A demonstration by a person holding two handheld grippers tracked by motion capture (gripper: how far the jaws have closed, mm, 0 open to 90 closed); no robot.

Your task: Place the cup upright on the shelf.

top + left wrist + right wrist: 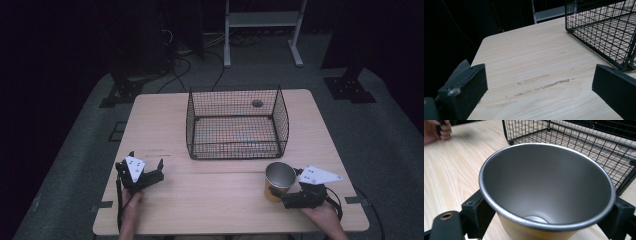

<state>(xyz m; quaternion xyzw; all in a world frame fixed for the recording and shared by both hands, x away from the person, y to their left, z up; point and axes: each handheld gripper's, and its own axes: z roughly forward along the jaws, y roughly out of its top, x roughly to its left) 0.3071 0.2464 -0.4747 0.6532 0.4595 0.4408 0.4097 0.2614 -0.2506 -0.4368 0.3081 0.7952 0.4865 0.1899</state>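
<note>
A metal cup [279,176] with a yellowish outside stands upright near the table's front right, just in front of the black wire basket [235,92]. My right gripper [278,194] has its jaws on either side of the cup's lower body, shut on it. In the right gripper view the cup [544,182] is empty, and the gripper [546,220] presses its wall from both sides below the rim. At the front left, my left gripper [146,161] rests low over the bare table. Its jaws [539,85] stand wide open with nothing between them.
The wire basket [599,30] sits empty in the middle of the wooden table [200,200], its open top facing up. A round grommet [257,103] marks the tabletop behind it. A white shelf frame [262,20] and cables lie on the floor beyond.
</note>
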